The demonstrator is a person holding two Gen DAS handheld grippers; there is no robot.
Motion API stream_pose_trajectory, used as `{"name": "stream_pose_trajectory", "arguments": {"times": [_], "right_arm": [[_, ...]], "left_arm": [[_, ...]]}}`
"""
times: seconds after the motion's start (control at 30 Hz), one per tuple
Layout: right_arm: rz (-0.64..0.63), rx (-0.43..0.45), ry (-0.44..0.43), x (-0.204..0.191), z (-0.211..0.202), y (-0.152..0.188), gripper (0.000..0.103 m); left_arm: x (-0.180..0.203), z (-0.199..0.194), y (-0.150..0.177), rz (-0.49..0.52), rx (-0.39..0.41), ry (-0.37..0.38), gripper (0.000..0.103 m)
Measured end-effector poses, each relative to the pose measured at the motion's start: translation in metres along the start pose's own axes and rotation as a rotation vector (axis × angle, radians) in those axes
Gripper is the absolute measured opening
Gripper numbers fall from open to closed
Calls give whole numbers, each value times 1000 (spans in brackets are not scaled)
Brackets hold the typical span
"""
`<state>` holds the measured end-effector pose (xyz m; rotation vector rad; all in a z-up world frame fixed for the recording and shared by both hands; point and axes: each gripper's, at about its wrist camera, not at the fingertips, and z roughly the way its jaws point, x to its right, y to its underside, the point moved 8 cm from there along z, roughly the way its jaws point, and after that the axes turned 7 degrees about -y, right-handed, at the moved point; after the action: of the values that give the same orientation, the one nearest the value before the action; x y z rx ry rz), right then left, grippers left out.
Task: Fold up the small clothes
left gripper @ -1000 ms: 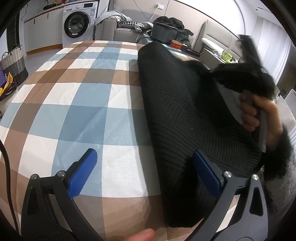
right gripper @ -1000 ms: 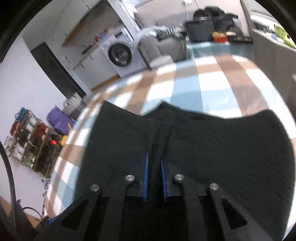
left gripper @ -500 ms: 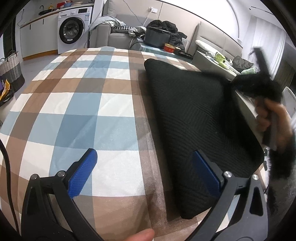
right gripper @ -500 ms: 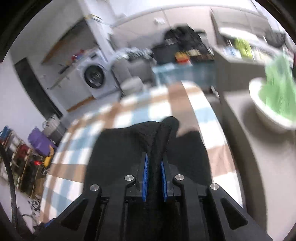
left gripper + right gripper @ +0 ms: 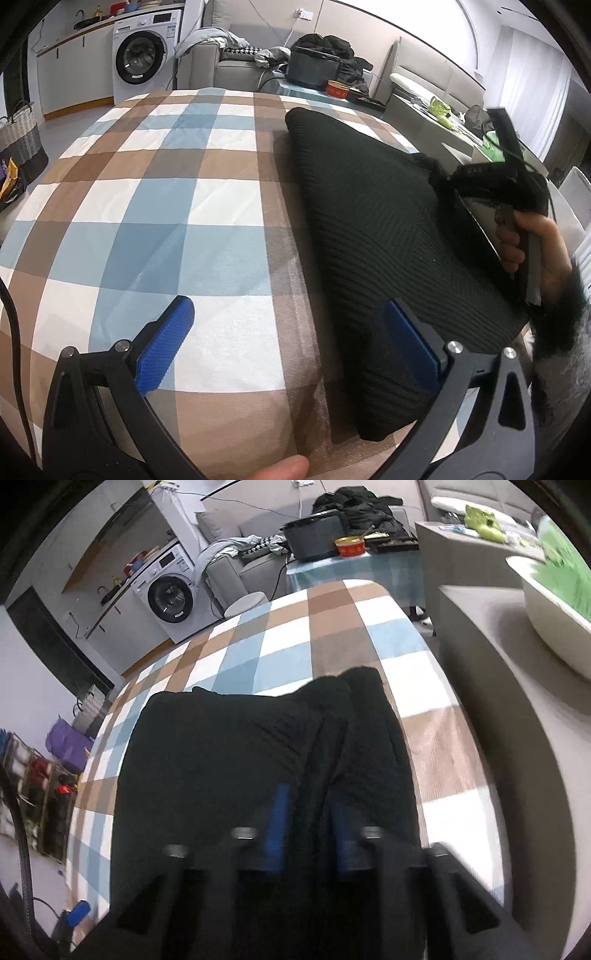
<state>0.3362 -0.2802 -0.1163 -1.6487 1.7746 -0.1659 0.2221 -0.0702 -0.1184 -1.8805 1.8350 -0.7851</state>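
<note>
Lying on the right-hand part of the checked bench (image 5: 155, 206), the black knit garment (image 5: 369, 229) is folded into a long shape that runs from the near edge toward the far side. Its left edge forms a straight fold line against the blue, brown and white checks. The near end sits at the bench edge.

Left claw (image 5: 288, 343): jaws wide apart, nothing between them. The left blue pad (image 5: 166, 347) hangs over bare cloth of the bench; the right blue pad (image 5: 410, 347) hangs over the near part of the garment. Contact between that pad and the fabric cannot be confirmed. A fingertip (image 5: 284, 467) shows at the bottom edge of the left wrist view.

Right claw (image 5: 306, 830): jaws narrow, pinching a raised ridge of the garment between the two blue pads (image 5: 277, 830). The fabric rises from the bench to this ridge and drapes down on both sides. In the left wrist view, the right hand (image 5: 532, 247) grips the tool handle at the right edge of the bench, with a dark fuzzy sleeve (image 5: 565, 325) at the wrist.

Surroundings: a washing machine (image 5: 142, 61) stands against the far wall, a grey sofa (image 5: 236, 70) with loose clothes beyond the bench, a red tin (image 5: 338, 88) on a side table, and a woven basket (image 5: 20, 136) on the floor at left.
</note>
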Motion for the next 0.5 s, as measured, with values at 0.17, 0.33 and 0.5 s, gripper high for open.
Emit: {"name": "stream_pose_trajectory", "arguments": {"times": [0.17,0.33,0.5], "right_arm": [[-46,96,31,-12,-40,-17,11],[-6,-11,143,18,-7,-9,17],[36,3,49,25,-39,16,31]], "left_arm": [[2,2,0,0,-9,5,102],[5,4,1,1,-12,17,102],[-1,4,1,-6,-17,0,102]]}}
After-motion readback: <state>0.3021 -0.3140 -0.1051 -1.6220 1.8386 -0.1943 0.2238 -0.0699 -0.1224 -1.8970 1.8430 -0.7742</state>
